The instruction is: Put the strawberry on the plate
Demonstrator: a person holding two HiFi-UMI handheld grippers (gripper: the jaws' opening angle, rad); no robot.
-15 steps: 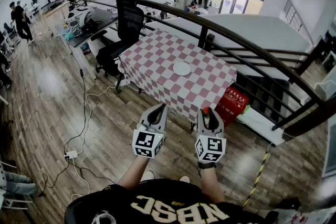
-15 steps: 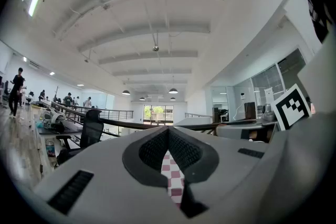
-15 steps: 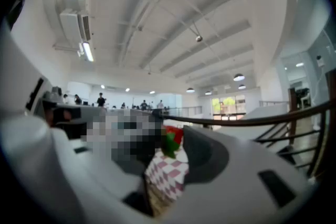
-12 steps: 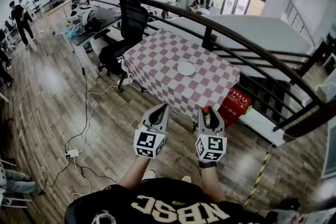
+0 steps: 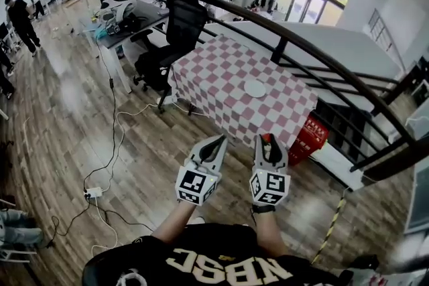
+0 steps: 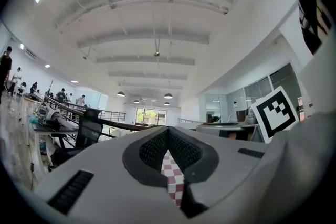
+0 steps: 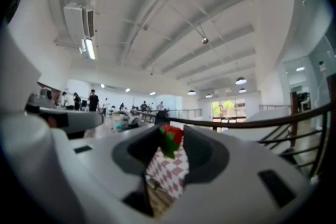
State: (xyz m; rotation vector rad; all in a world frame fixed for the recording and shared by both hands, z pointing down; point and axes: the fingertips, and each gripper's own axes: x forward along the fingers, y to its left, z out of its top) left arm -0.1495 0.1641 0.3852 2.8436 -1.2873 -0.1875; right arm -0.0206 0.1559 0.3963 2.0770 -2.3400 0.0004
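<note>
Head view first. Shows the right gripper [image 5: 269, 144] clamped on the strawberry [image 5: 267, 138], the red fruit pinched between its two fingertips, up in the air just off the near edge of the checkered table [image 5: 221, 74]. Shows the left gripper [image 5: 220, 141] just beside it, likewise off the table's near edge, jaws drawn together to a point and gripping nothing. Finds the white plate [image 5: 255, 88] lying on the table toward its far right part, well apart from the strawberry. Places a black office chair [image 5: 177, 30] at the table's far left corner, a dark railing [image 5: 315, 53] along the table's far side, and a red crate [image 5: 310, 136] on the floor by the table's near right corner.

Left gripper view next. Looks along jaws closed tip to tip, ribbed pads [image 6: 155, 147] meeting at the front. Leaves only a narrow wedge behind the tips, with a strip of the table's red-and-white cloth [image 6: 173, 178] seen through it.

Right gripper view last. Catches the strawberry [image 7: 173, 135], red with green leaves, wedged between the tips, jaws standing wide around it and pressing on it from both sides. Puts the table's checked cloth [image 7: 168, 170] below and beyond the fruit, seen through the gap.
</note>
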